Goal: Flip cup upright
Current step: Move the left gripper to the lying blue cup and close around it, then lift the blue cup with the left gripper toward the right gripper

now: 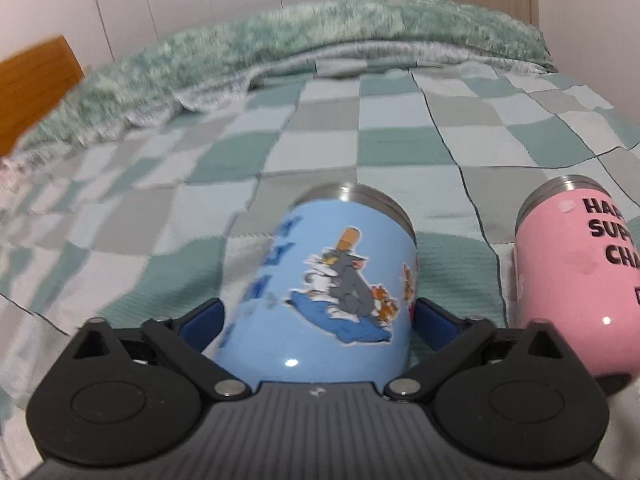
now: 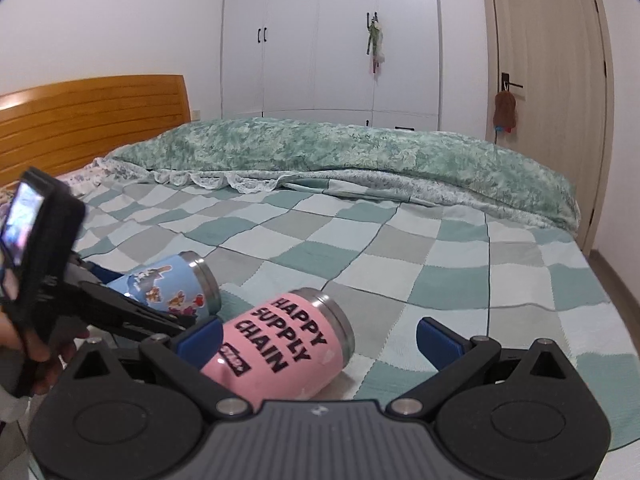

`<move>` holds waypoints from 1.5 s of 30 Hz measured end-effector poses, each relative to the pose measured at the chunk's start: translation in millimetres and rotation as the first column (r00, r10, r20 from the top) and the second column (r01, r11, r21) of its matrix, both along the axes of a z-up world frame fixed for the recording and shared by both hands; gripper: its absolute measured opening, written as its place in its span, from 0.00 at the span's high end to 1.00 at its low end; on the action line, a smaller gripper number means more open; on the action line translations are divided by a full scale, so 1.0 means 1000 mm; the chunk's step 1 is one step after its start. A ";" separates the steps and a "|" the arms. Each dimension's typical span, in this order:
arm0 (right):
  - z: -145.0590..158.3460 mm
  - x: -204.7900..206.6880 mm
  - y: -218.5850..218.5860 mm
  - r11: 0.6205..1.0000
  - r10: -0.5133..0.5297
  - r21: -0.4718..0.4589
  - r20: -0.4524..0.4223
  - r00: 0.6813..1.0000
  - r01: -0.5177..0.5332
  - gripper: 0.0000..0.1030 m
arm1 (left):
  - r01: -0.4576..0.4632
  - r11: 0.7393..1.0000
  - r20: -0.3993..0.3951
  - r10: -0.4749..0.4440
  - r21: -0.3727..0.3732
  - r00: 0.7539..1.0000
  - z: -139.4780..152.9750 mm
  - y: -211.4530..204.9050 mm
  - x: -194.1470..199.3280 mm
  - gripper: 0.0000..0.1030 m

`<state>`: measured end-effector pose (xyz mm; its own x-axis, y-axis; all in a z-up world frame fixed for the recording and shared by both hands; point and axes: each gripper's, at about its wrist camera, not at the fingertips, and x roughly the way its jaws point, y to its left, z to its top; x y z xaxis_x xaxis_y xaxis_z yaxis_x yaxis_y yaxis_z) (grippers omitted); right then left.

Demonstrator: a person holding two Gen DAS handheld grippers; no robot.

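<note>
A blue cartoon-printed cup (image 1: 332, 292) lies on its side on the checkered bed cover, steel end pointing away. My left gripper (image 1: 318, 320) has its blue pads on both sides of the cup and is shut on it. The cup also shows in the right wrist view (image 2: 168, 288), with the left gripper (image 2: 132, 312) around it. A pink cup (image 2: 280, 340) printed "HAPPY SUPPLY CHAIN" lies on its side to the right; it also shows in the left wrist view (image 1: 576, 280). My right gripper (image 2: 320, 340) is open, its left pad (image 2: 200, 340) touching or nearly touching the pink cup.
A checkered green, grey and white cover (image 2: 400, 248) spreads over the bed. A rolled green fuzzy blanket (image 2: 340, 152) lies across the far side. A wooden headboard (image 2: 92, 112) stands at the left, white wardrobes (image 2: 332, 40) and a door (image 2: 544, 60) behind.
</note>
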<state>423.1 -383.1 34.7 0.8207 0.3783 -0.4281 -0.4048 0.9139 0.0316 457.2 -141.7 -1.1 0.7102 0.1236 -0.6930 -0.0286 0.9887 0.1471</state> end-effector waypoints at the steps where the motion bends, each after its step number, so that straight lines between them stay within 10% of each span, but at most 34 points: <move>1: -0.003 0.001 -0.002 1.000 -0.003 0.009 -0.002 1.000 0.003 0.00 | -0.003 1.000 0.007 0.003 -0.007 1.000 0.000 0.001 0.000 0.12; 14: 0.018 -0.037 -0.006 0.998 -0.052 0.044 0.017 0.998 0.052 0.00 | 0.012 0.996 0.044 -0.008 -0.089 0.999 0.016 0.005 -0.050 0.17; 29: 0.046 -0.171 0.017 0.999 -0.048 -0.020 0.015 0.999 0.048 0.00 | 0.081 0.986 0.078 -0.070 -0.144 0.995 0.066 0.001 -0.209 0.17; 45: 0.019 -0.275 0.036 0.997 -0.053 -0.050 -0.004 0.999 0.053 0.00 | 0.044 0.983 -0.008 -0.046 -0.177 0.999 0.019 0.021 -0.307 0.16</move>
